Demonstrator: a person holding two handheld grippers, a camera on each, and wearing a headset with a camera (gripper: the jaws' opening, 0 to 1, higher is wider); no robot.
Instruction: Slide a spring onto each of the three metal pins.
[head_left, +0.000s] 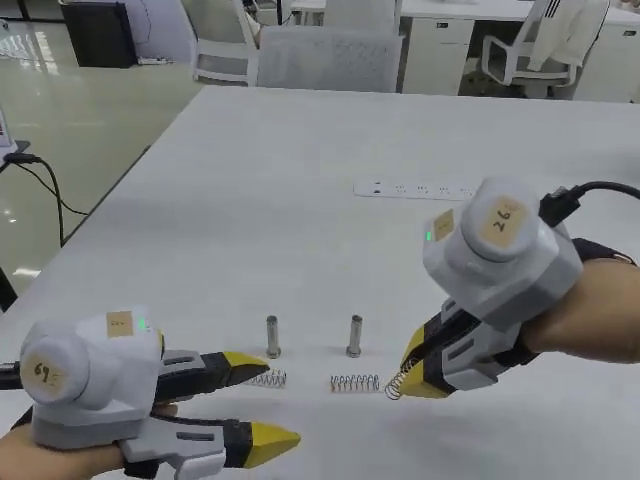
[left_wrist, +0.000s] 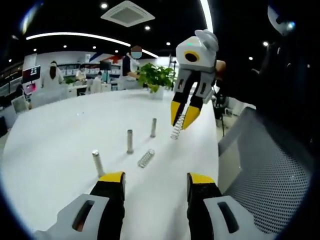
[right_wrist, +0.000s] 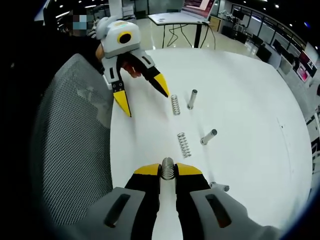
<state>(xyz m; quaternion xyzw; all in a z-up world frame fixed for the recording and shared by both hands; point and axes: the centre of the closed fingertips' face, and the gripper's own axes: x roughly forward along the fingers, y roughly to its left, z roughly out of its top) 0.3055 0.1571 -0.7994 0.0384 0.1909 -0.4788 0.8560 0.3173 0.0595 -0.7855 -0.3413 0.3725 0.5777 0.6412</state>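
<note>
Overhead, ceiling lights (left_wrist: 75, 36) shine on the white table (head_left: 300, 200), right tool (right_wrist: 167, 172) pinching a spring (head_left: 396, 381), left tool (left_wrist: 156, 178) spread.

The white table (head_left: 300, 180) carries three metal pins, all standing upright in a single row. In the head view, the left pin (head_left: 272, 336) and the middle pin (head_left: 355, 336) stand apart from each other. The far pin (left_wrist: 153, 127) appears in the left gripper view as the last in the row. Two springs lie on the surface (each on its side): the left spring (head_left: 268, 378) just in front of the left pin, and the second spring (head_left: 354, 382) just in front of the middle pin. A white power strip (head_left: 420, 189) lies flat farther back.
</note>
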